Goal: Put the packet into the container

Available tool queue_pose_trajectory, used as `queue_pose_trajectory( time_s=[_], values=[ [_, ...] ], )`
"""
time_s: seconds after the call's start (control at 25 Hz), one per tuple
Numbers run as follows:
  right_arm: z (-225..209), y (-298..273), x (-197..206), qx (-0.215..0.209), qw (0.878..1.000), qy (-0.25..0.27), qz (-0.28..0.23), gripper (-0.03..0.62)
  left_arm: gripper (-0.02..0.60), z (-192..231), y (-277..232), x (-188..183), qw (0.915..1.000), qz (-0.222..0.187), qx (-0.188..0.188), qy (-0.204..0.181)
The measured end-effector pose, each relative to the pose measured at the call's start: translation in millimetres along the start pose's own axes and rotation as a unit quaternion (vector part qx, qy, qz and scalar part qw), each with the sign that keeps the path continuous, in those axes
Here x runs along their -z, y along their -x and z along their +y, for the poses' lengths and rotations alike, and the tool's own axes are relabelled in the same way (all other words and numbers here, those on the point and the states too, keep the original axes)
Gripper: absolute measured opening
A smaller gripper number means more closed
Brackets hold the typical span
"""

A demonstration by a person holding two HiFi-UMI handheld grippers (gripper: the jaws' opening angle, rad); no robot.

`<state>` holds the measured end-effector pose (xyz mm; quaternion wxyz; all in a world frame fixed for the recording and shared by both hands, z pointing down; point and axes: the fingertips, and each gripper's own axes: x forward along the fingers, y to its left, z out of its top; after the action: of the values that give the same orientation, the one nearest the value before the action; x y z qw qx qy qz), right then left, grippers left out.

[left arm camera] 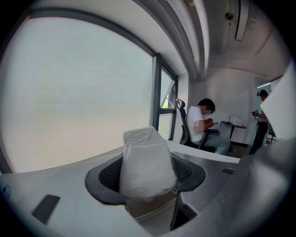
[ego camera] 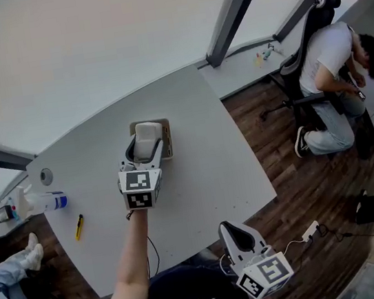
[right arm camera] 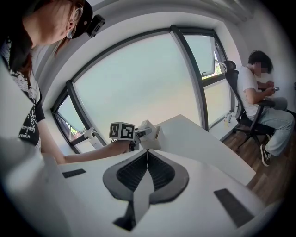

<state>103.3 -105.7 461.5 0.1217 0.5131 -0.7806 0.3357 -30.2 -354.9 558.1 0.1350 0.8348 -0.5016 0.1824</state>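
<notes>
A: Where is the white packet (left arm camera: 147,162)?
B: It is clamped between the jaws of the left gripper (ego camera: 147,146), long axis along them, directly over the open beige container (ego camera: 167,141) on the table (ego camera: 195,109).
A: And the right gripper (right arm camera: 147,163)?
B: Its jaws are pressed together on nothing, well apart, past the table's near edge.
</notes>
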Motion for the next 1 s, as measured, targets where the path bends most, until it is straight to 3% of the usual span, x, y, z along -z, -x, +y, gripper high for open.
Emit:
queue_pose_trajectory(
  time_s=[0.2, 0.56, 1.0],
  values=[
    [0, -1, -1, -0.004, 1.0, -0.001, 0.002, 0.015, 0.278, -3, -4, 4, 0.9994, 0.031, 0.001, -0.014],
    [0, -1, -1, -0.005, 1.0, -0.003, 0.001, 0.015, 0.279, -13, -11, 22, 0.9903, 0.106, 0.002, -0.089],
    [-1, 1, 0, -0.006, 1.0, -0.006, 0.001, 0.015, 0.279, -15, -15, 25, 0.9879, 0.123, 0.004, -0.095]
  ],
)
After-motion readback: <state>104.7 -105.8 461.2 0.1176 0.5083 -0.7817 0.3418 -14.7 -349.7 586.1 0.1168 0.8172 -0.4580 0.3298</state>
